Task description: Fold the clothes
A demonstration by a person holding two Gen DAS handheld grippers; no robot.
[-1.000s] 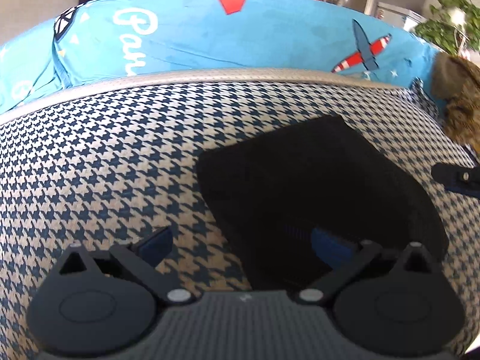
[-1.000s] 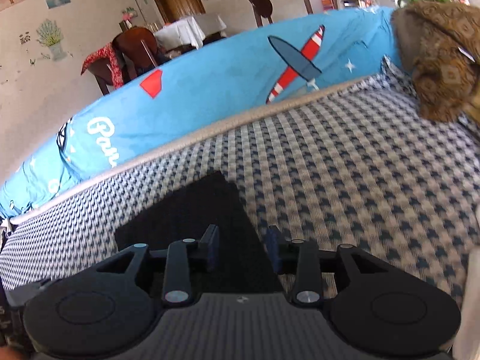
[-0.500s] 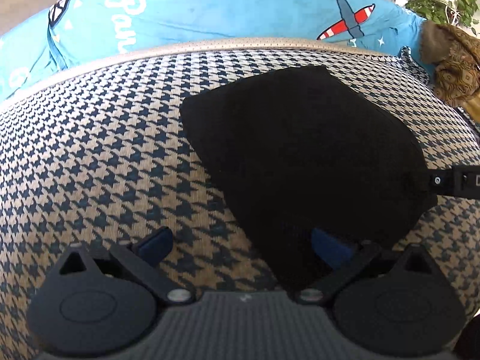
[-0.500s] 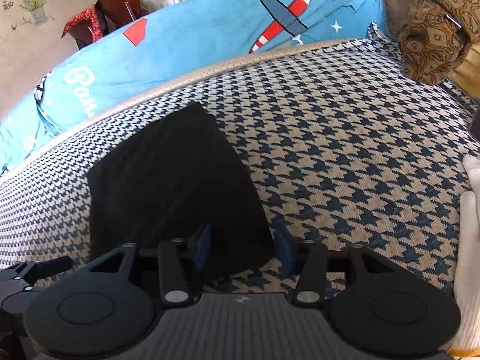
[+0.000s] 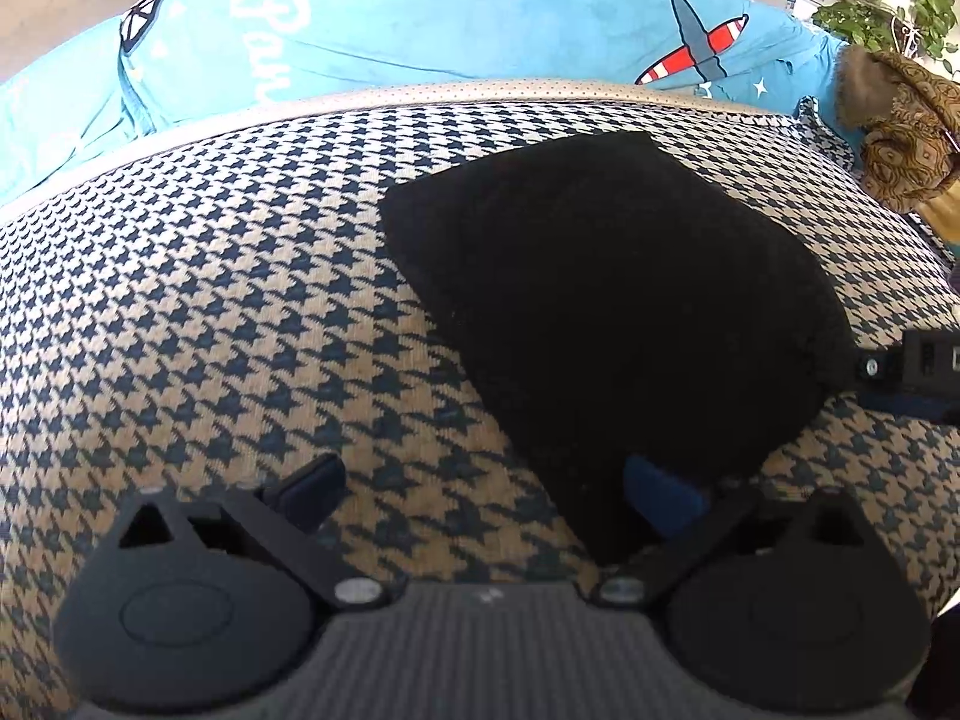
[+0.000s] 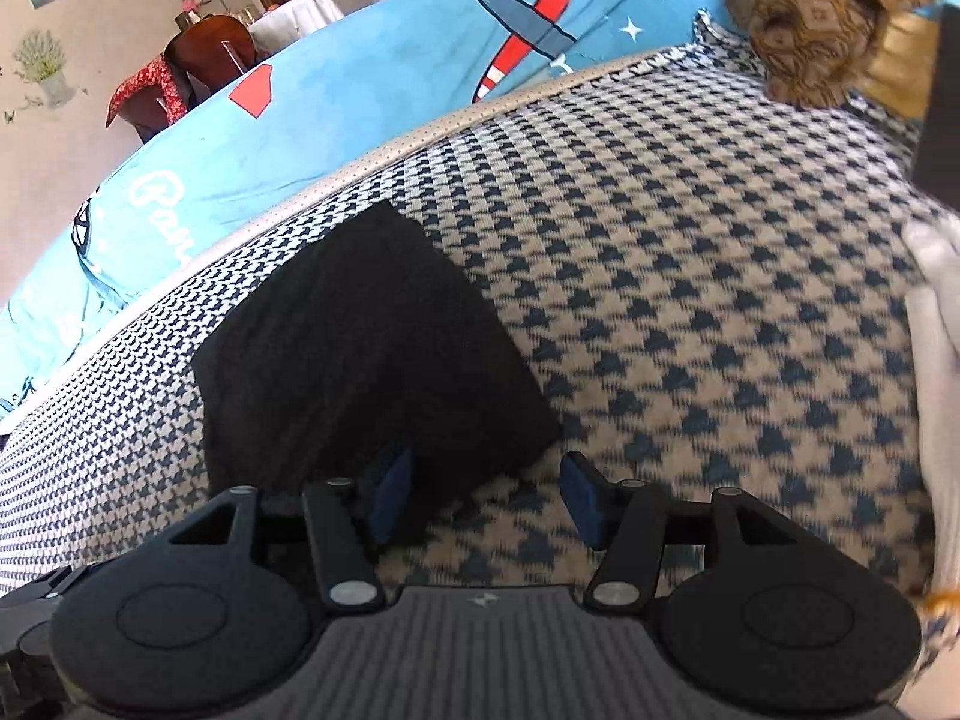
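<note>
With the folded black garment point(image 5: 612, 300) lying mid-cushion on the houndstooth sofa seat point(image 5: 210, 300), both the left gripper point(image 5: 486, 480) and right gripper point(image 6: 486, 495) spread wide and seemingly empty, a careless sweep could snag its near corner and undo the fold.

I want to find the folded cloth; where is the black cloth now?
The black cloth lies flat on the houndstooth cover, right of centre in the left wrist view, its near corner between the open left tongs.

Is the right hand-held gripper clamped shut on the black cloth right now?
No, the right hand-held gripper is open, its fingers apart over the near corner of the folded black cloth.
</note>
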